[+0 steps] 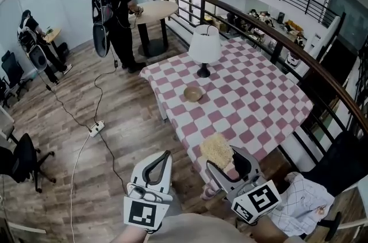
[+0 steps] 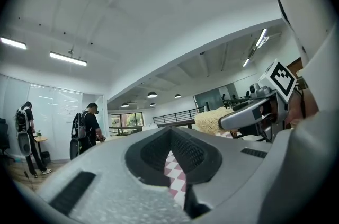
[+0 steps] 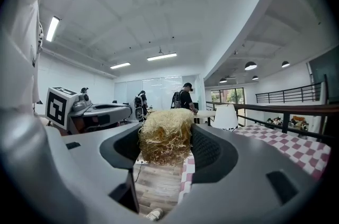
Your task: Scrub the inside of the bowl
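Observation:
A small tan bowl (image 1: 192,93) stands upright on the pink-and-white checked table (image 1: 253,98), past its middle and far from both grippers. My right gripper (image 1: 223,164) (image 3: 165,139) is shut on a pale yellow fibrous scrubber (image 1: 216,148) (image 3: 165,135), which hangs over the table's near edge. My left gripper (image 1: 163,158) (image 2: 170,132) is to the left of the table over the wood floor, its jaws shut with nothing between them. In the left gripper view the scrubber (image 2: 213,119) and the right gripper (image 2: 253,113) show to the right.
A white-shaded lamp (image 1: 204,46) stands on the table just behind the bowl. A railing (image 1: 276,35) runs along the table's far side. A person with a backpack (image 1: 118,12) stands at a round table (image 1: 155,9). A cable and power strip (image 1: 96,128) lie on the floor.

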### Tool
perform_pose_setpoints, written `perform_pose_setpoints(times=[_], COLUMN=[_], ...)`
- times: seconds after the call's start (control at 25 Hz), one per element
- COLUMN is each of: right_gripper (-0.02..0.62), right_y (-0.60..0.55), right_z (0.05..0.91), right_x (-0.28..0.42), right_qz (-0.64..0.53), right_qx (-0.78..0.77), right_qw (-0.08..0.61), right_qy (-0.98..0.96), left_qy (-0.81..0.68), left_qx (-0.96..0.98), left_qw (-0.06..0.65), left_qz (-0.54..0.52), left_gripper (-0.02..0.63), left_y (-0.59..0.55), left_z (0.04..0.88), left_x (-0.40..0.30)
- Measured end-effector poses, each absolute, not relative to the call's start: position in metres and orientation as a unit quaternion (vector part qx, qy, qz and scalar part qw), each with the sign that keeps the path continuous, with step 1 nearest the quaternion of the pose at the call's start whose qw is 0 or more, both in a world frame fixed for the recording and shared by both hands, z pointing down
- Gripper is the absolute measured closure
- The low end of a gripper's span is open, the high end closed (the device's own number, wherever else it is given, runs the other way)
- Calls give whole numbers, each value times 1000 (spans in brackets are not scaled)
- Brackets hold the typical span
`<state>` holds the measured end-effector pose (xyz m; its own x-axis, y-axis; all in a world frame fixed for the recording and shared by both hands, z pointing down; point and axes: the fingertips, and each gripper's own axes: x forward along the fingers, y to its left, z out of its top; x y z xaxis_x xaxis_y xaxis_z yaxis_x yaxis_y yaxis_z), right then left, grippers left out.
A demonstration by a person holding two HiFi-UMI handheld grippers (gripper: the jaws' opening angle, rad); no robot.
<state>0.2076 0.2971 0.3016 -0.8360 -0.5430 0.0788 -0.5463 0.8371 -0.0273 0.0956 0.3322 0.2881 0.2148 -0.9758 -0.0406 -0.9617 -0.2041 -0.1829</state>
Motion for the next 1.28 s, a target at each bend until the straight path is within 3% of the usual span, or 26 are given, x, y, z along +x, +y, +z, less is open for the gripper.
perform_pose_setpoints(times=[0.36, 1.28], right_gripper=[337, 337], right_y=[224, 7], right_z=[308, 309], right_x=[165, 11], right_qz=[24, 7], right_qx=[309, 417], right_qw=[34, 84], right_qy=[-950, -905], left_qy=[604, 467], left_qx=[-795, -881], left_qw=[47, 38], left_qz=[-37, -64], left_gripper=[592, 592], left_y=[257, 13], left_z=[309, 315], left_x=[47, -91])
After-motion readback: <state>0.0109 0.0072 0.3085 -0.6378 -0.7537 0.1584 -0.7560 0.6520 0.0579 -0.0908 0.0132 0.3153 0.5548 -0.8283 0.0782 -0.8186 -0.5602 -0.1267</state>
